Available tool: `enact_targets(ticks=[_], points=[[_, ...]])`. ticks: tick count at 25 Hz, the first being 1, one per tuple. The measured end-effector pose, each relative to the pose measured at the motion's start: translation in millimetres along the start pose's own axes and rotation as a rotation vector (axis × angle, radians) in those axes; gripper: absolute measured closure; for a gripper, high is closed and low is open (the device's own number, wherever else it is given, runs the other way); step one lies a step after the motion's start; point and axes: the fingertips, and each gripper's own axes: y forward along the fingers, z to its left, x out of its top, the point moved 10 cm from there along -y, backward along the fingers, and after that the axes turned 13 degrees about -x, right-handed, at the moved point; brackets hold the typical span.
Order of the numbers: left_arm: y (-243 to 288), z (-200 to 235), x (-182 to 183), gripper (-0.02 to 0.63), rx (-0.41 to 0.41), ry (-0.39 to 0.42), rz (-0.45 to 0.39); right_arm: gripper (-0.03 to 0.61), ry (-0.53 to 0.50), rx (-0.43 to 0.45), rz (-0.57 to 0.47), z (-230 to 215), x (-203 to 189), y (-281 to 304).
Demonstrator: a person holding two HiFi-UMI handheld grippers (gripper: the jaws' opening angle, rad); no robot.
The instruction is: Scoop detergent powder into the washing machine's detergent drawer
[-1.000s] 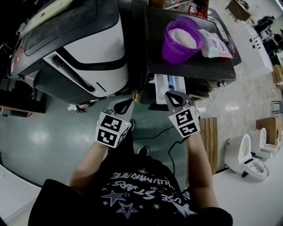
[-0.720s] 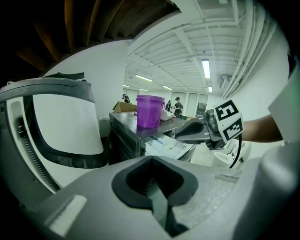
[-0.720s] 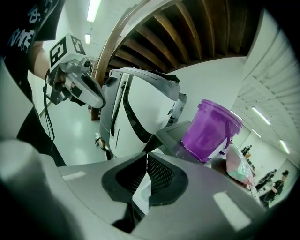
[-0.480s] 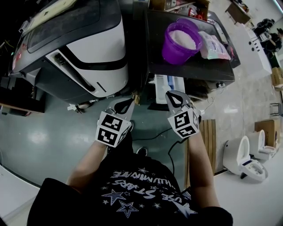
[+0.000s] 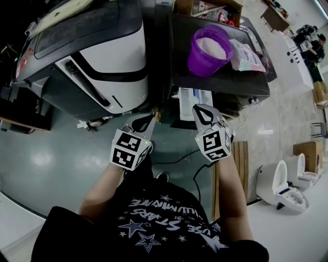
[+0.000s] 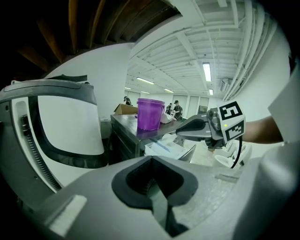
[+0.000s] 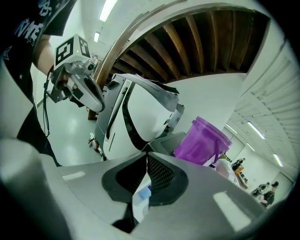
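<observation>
A purple bucket (image 5: 209, 51) of white detergent powder stands on a dark metal top (image 5: 179, 71). Below its front edge the white detergent drawer (image 5: 195, 97) with a blue insert is pulled out. My right gripper (image 5: 198, 109) hovers just in front of the drawer, shut and holding nothing. My left gripper (image 5: 151, 116) is level with it to the left, between the drawer and the washing machine (image 5: 113, 56), also shut and holding nothing. The left gripper view shows the bucket (image 6: 150, 114), the drawer (image 6: 166, 147) and the right gripper (image 6: 187, 130). No scoop is visible.
A plastic bag (image 5: 247, 51) lies beside the bucket and a cardboard box (image 5: 205, 6) sits behind it. A black cable (image 5: 179, 153) runs over the floor beneath my hands. A wooden pallet (image 5: 241, 153) and a white toilet (image 5: 284, 181) are at the right.
Both grippers stay close to where they were, shut. The right one has drifted slightly, and the head view has shifted a little.
</observation>
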Motion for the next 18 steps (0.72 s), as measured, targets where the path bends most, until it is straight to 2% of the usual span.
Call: enact_targets(ticks=[9, 11, 18], points=[[-5, -5, 2, 0.612, 0.011, 0.003, -0.013, 0.545, 0.064, 0.003, -0.01, -2, 3, -3], [-7, -5, 1, 0.612, 0.013, 0.001, -0.016, 0.545, 0.137, 0.001, -0.003, -5, 1, -3], [-11, -6, -1, 0.612, 0.013, -0.002, -0.016, 0.544, 0.498, -0.006, 0.019, -22, -19, -5]])
